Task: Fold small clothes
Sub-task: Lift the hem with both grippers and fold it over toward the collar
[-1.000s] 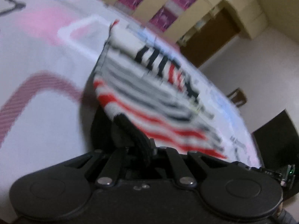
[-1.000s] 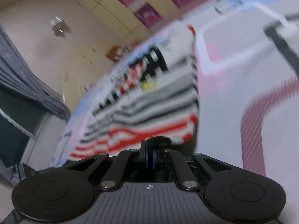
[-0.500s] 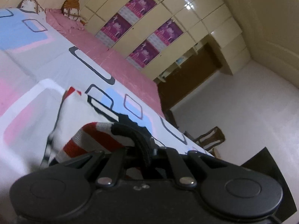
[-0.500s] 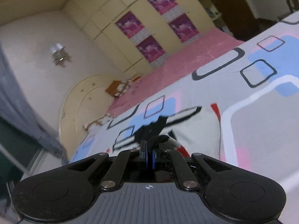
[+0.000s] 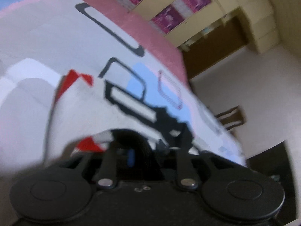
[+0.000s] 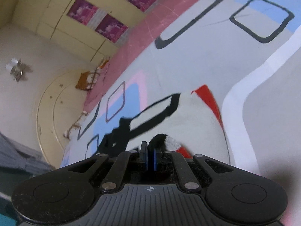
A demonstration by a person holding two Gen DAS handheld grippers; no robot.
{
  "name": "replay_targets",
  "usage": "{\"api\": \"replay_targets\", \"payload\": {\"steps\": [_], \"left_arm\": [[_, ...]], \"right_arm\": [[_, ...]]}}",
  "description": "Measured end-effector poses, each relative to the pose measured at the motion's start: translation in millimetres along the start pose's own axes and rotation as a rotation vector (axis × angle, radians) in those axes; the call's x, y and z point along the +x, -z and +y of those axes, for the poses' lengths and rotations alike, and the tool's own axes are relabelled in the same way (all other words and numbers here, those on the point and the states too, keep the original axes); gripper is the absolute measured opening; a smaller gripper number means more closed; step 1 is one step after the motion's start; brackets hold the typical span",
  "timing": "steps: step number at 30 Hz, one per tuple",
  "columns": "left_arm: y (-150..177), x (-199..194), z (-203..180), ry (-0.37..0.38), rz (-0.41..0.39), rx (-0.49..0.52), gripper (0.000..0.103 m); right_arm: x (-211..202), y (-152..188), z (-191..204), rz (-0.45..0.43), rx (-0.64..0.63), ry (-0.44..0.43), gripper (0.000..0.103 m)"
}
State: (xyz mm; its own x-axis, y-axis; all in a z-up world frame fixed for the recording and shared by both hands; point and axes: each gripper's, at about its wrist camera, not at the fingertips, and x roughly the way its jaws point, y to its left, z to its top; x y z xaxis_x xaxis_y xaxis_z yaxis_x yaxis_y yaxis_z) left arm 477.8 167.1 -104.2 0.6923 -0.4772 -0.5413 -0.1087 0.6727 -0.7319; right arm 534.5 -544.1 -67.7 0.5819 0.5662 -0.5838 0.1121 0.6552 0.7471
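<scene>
A small white garment with red, black and grey stripes [image 5: 79,101] lies on the patterned bedsheet [image 5: 37,37], folded over so its plain inner side faces up. It also shows in the right wrist view [image 6: 197,124]. My left gripper [image 5: 131,150] is shut on a striped edge of the garment close to the camera. My right gripper [image 6: 150,156] is shut on the other near edge, with striped cloth bunched between the blue pads. Both hold the cloth low over the bed.
The bedsheet [image 6: 207,66] has pink, blue and black-outlined shapes and a pink far band. Cream wardrobes with purple posters [image 5: 169,17] stand behind. A wooden chair [image 5: 231,116] stands on the floor past the bed's right edge.
Both grippers have carried the garment's near edge forward and down over the rest of it. The striped face seen a second ago is now covered by the plain inner side.
</scene>
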Motion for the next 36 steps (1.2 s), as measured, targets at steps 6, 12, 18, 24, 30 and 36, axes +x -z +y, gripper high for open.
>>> {"api": "replay_targets", "payload": {"steps": [6, 12, 18, 24, 30, 36], "left_arm": [[-15.1, 9.8, 8.0, 0.040, -0.090, -0.030, 0.072], [-16.0, 3.3, -18.6, -0.098, -0.012, 0.308, 0.065], [0.6, 35.3, -40.6, -0.285, 0.116, 0.629, 0.054], [0.2, 50.2, -44.9, -0.385, 0.071, 0.674, 0.013], [-6.8, 17.3, -42.0, -0.326, -0.135, 0.573, 0.004], [-12.3, 47.0, -30.3, -0.401, -0.053, 0.522, 0.005]], "right_arm": [[-6.4, -21.3, -4.5, -0.160, -0.034, 0.028, 0.082], [-26.2, -0.3, 20.9, -0.102, -0.415, 0.073, 0.071], [0.5, 40.3, 37.7, -0.008, -0.729, 0.187, 0.072], [51.8, 49.5, 52.6, 0.002, -0.839, 0.323, 0.024], [40.6, 38.3, 62.2, -0.128, -0.809, 0.321, 0.002], [63.6, 32.0, 43.6, -0.066, -0.695, 0.413, 0.002]]}}
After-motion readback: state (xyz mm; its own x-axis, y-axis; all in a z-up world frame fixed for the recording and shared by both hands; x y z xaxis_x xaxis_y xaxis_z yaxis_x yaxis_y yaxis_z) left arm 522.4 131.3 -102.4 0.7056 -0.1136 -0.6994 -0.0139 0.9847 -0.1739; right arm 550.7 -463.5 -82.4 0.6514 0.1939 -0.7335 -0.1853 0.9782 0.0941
